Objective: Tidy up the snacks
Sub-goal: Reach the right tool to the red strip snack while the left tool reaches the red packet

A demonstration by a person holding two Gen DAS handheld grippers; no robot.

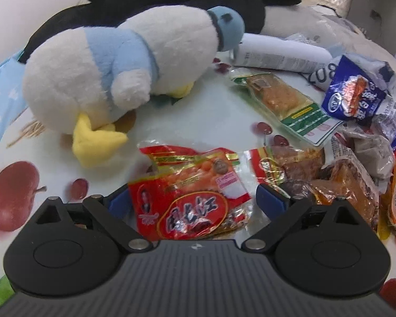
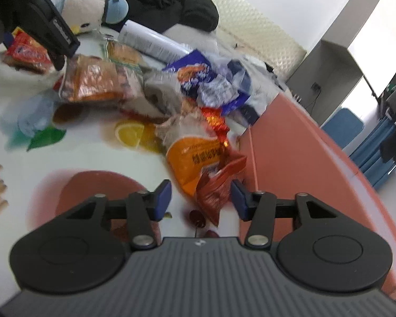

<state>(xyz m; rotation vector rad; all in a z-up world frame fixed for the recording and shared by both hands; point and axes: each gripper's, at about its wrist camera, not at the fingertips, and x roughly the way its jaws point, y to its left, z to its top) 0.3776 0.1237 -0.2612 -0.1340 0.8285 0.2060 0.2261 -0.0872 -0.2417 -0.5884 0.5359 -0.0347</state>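
Snacks loose on the fruit-print tabletop (image 1: 211, 111), mostly one heap. Red packet (image 1: 187, 198) with yellow-edged oval label lies flat, nearest the left camera. Clear-wrapped bread bar (image 1: 279, 97), green-striped end, lies diagonal beyond it. Blue-and-white crumpled bag (image 1: 353, 92) tops the heap. Orange bag (image 2: 195, 158) and small dark-red pouch (image 2: 216, 190), tilted, sit at the heap's near edge by the pink rim.

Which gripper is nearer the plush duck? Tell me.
Left. The left gripper hovers over a red snack packet just in front of the plush duck; the right gripper sits across the snack pile, by the table's edge.
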